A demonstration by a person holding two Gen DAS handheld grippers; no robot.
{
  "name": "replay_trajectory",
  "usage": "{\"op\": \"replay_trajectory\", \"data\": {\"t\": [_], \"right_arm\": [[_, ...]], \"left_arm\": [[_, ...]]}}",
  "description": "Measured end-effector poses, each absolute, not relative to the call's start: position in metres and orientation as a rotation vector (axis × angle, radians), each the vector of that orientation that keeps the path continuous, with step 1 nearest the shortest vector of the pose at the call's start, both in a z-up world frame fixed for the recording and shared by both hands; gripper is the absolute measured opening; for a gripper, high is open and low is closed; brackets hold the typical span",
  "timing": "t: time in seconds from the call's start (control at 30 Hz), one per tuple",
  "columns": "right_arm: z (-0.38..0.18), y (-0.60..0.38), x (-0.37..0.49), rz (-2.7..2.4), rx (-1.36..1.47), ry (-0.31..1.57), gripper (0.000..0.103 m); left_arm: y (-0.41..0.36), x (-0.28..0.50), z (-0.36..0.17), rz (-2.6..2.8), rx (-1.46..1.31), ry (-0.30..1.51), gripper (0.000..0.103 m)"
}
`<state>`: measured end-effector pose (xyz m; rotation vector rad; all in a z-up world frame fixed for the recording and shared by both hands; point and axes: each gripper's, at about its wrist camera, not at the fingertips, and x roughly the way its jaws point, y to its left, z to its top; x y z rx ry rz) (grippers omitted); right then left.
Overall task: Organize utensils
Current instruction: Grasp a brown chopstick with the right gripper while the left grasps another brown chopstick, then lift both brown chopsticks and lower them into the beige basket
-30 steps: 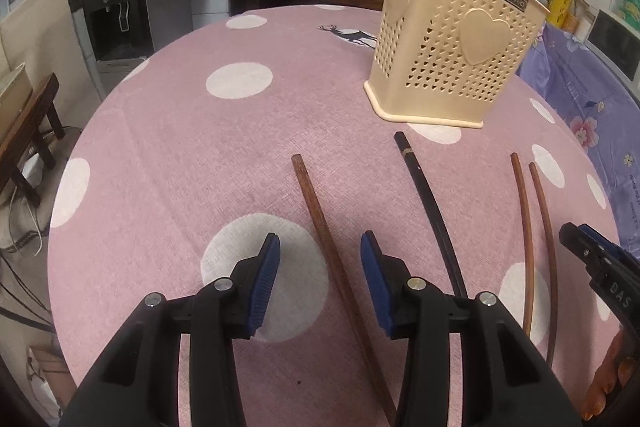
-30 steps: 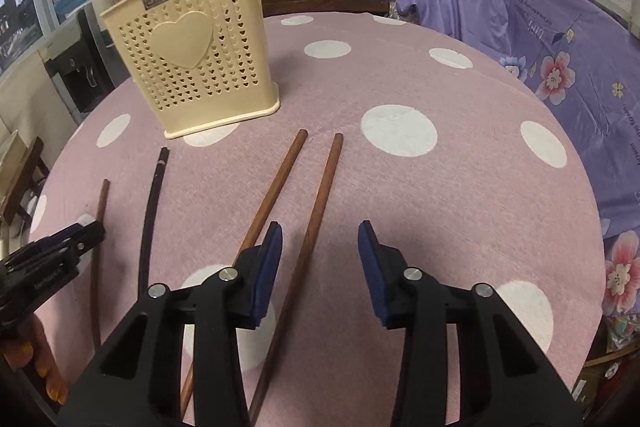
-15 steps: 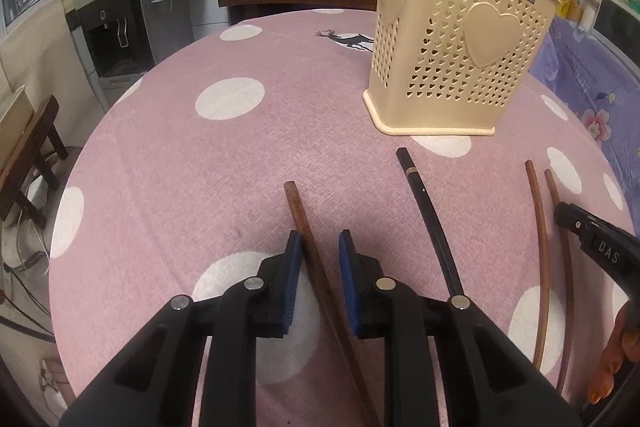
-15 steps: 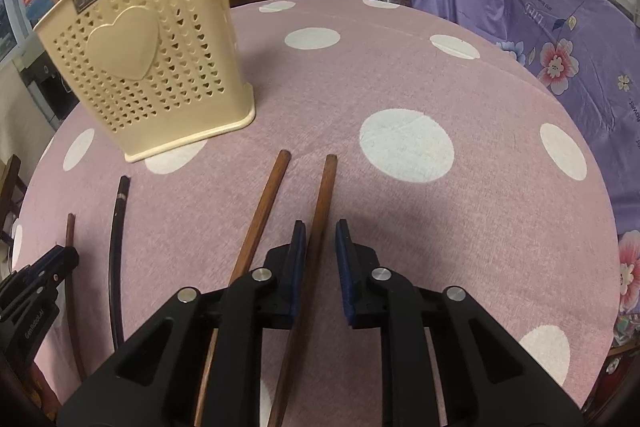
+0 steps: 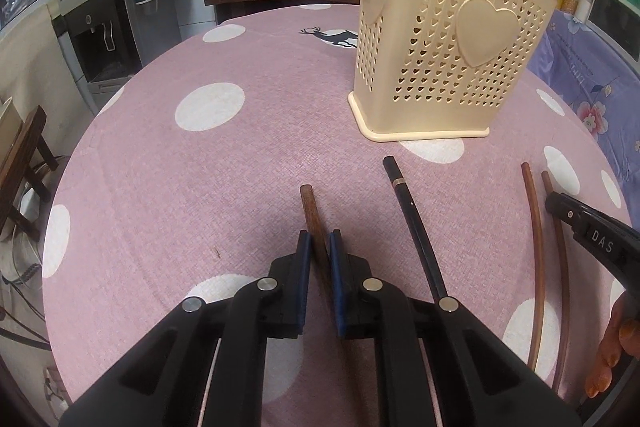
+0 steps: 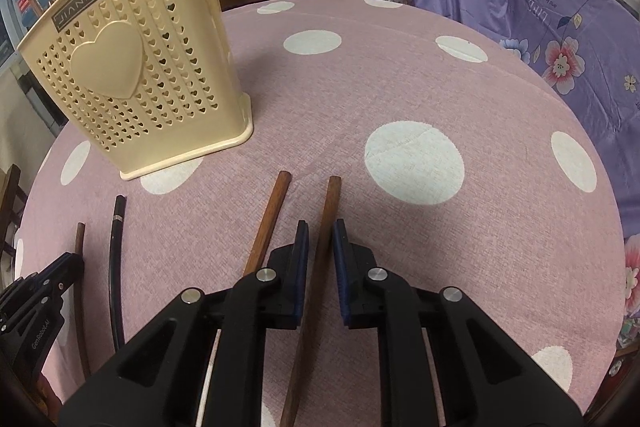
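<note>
Left wrist view: the left gripper (image 5: 319, 247) had just been closed on a brown chopstick (image 5: 310, 205) lying before the cream utensil basket (image 5: 440, 27). Right of it — the right gripper (image 6: 320, 239) seemingly clamped another chopstick (image 6: 331, 199), a faint gap remaining.

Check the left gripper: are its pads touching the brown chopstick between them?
Touching. The left wrist view shows the left gripper with both blue pads closed against the sides of the brown chopstick, no gap visible on either side.
</note>
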<state>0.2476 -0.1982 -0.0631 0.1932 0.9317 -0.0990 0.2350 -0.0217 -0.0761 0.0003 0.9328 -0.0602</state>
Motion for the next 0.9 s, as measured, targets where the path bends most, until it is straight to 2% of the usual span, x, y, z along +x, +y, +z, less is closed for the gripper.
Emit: {"op": "replay_trajectory", "data": {"t": [0.07,0.67,0.9], "right_arm": [[-0.063,-0.197,0.248,-0.107,0.186,0.926,0.01],[-0.065,-0.206,0.249,-0.06,0.257,0.92,0.008],[-0.046,-0.212,0.233,0.017,0.33,0.847,0.008]], "left_arm": [[-0.023,0.234,-0.076,-0.057,0.009,0.929,0.011],[-0.02,0.239,-0.074,-0.065,-0.052,0.931,0.008],[-0.006,0.227,-0.048,-0.127,-0.152,0.86,0.008]]}}
